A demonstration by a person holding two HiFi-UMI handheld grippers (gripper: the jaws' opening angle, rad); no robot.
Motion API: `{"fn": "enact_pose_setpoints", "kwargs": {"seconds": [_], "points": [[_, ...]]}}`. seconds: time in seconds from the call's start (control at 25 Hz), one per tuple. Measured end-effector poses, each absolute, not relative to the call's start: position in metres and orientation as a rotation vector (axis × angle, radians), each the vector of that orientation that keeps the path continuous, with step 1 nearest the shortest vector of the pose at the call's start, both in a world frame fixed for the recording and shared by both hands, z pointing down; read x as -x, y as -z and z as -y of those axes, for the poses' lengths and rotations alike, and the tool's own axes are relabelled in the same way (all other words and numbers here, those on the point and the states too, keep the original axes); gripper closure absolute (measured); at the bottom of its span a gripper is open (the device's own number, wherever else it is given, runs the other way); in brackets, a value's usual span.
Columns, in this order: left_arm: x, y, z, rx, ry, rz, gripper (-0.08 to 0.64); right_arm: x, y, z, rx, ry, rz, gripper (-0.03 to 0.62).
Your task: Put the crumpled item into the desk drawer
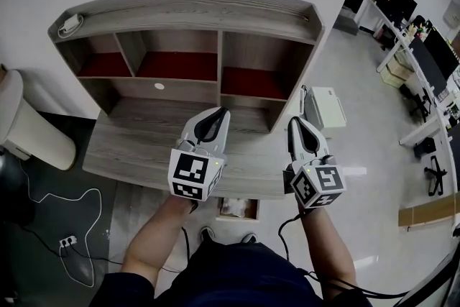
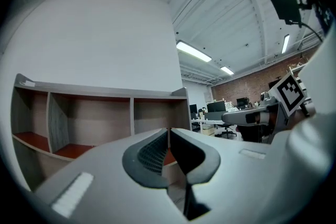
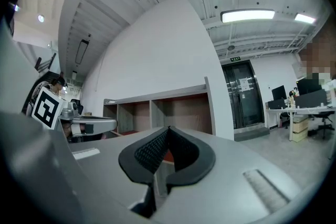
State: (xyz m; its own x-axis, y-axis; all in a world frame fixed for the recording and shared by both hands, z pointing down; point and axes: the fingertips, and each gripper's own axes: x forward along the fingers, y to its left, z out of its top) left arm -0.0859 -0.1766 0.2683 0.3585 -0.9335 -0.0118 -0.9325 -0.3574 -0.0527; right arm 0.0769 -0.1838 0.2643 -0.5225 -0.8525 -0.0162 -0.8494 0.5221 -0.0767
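Both grippers hover over the grey wooden desk [image 1: 136, 147], in front of its shelf unit [image 1: 194, 18]. My left gripper [image 1: 221, 112] is shut, its jaw tips touching with nothing between them [image 2: 169, 131]. My right gripper [image 1: 293, 123] is also shut and empty [image 3: 168, 128]. Below the desk's front edge, a small open compartment [image 1: 251, 209], seemingly the drawer, shows a pale crumpled item [image 1: 234, 207] inside it. It sits between and below the two grippers. The right gripper [image 2: 286, 94] shows in the left gripper view.
The shelf unit has three open compartments with red floors [image 1: 176, 65]. A white adapter [image 1: 70, 24] lies on its top left corner. A white rounded seat [image 1: 29, 127] stands at the left, a power strip [image 1: 67, 242] on the floor, a white box [image 1: 327, 106] at the right.
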Motion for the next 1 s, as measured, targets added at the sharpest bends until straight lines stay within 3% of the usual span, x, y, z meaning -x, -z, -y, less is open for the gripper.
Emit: {"fn": "enact_pose_setpoints", "kwargs": {"seconds": [1.0], "points": [[0.100, -0.279, 0.177, 2.575, -0.014, -1.757, 0.543, -0.066, -0.276, 0.184, 1.547, 0.083, -2.704, 0.586]]}}
